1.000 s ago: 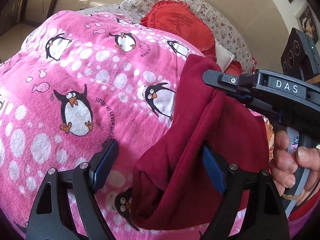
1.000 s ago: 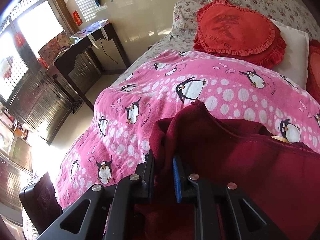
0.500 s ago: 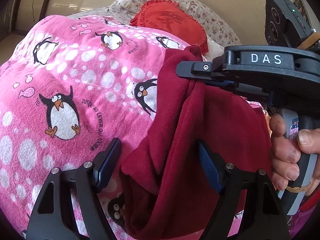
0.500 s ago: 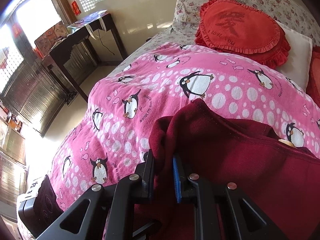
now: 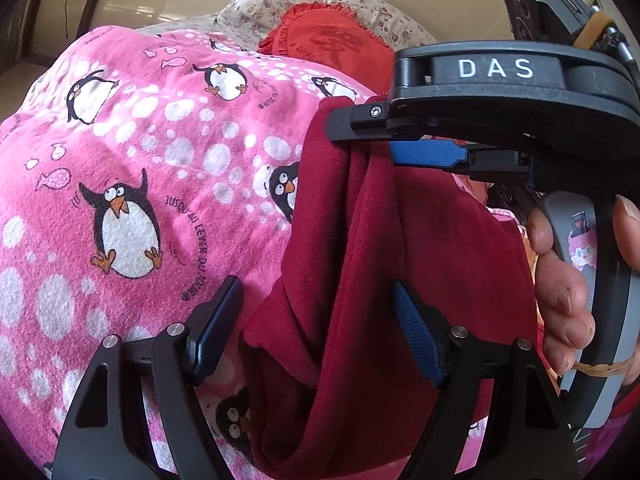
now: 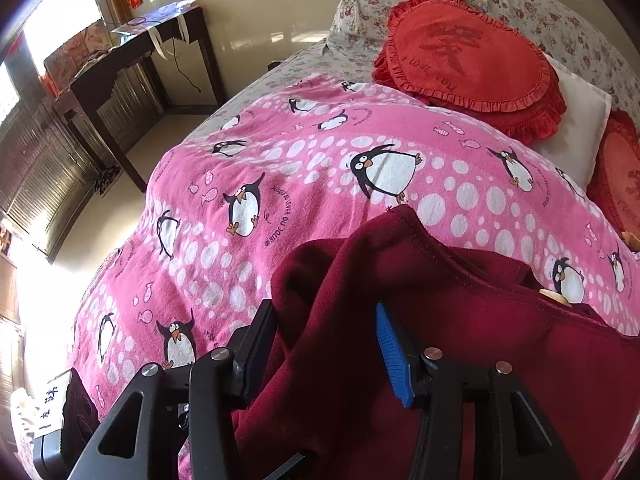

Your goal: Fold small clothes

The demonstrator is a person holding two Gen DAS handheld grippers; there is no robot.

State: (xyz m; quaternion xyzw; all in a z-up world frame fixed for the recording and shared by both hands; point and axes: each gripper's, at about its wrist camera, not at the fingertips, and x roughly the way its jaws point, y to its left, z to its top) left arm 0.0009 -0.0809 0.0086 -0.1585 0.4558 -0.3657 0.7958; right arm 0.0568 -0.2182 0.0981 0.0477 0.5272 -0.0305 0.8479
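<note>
A dark red garment (image 5: 360, 240) lies bunched on the pink penguin blanket (image 5: 120, 140). My left gripper (image 5: 316, 328) is open just above it, a hanging fold loose between its fingers. In the left wrist view my right gripper (image 5: 364, 136) sits at the fold's top edge, a hand (image 5: 560, 280) on its handle. In the right wrist view the right gripper (image 6: 322, 316) has its jaws opening. The garment (image 6: 440, 340) bulges between them and the blue pad (image 6: 390, 352) stands off the cloth.
The blanket (image 6: 300, 160) covers a bed. A red frilled cushion (image 6: 468, 52), a white pillow (image 6: 580, 120) and floral pillows (image 6: 560, 12) lie at its head. A dark wooden table (image 6: 132, 56) stands beyond the bed's left edge.
The right gripper's jaws, shut on the garment's fold before, now stand apart. It has also come nearer and further left in the left wrist view. The left gripper has stayed put.
</note>
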